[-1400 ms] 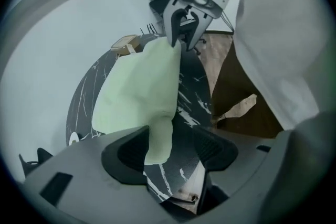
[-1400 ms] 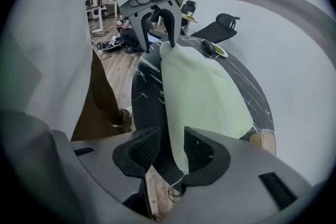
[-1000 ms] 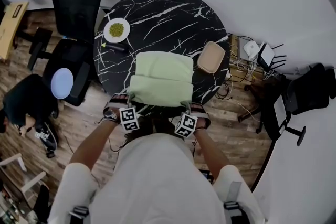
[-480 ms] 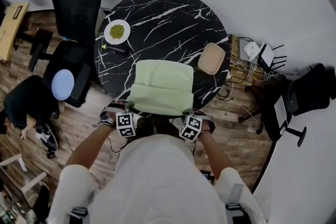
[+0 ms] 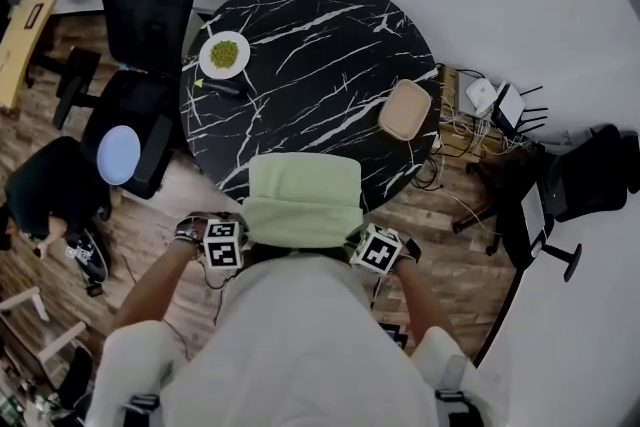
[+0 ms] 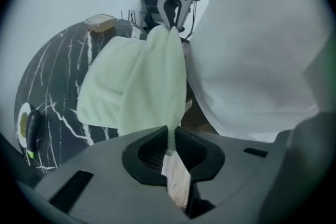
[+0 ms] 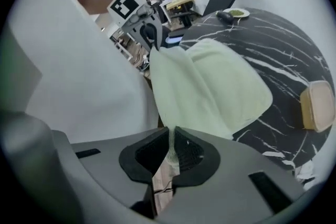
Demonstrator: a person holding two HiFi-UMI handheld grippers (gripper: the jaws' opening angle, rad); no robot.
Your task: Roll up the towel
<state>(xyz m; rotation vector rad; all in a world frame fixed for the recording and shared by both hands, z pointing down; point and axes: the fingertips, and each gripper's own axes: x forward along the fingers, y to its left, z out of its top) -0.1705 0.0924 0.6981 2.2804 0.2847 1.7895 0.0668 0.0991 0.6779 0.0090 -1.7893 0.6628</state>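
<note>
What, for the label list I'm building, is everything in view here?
table: 1, black with white veins, centre
towel: 1, pale green, folded, at table's near edge
plate: 1, white, green food on it, table's far left
small object: 1, black, beside plate
dish: 1, beige, table's right edge
chair: 1, black, left of table
disc: 1, light blue, on a seat left of table
cables: several, dark, floor right of table
left claw: 1, grey, jaws just closed, shut on a towel corner
right claw: 1, grey, jaws just closed, shut on a towel corner
</note>
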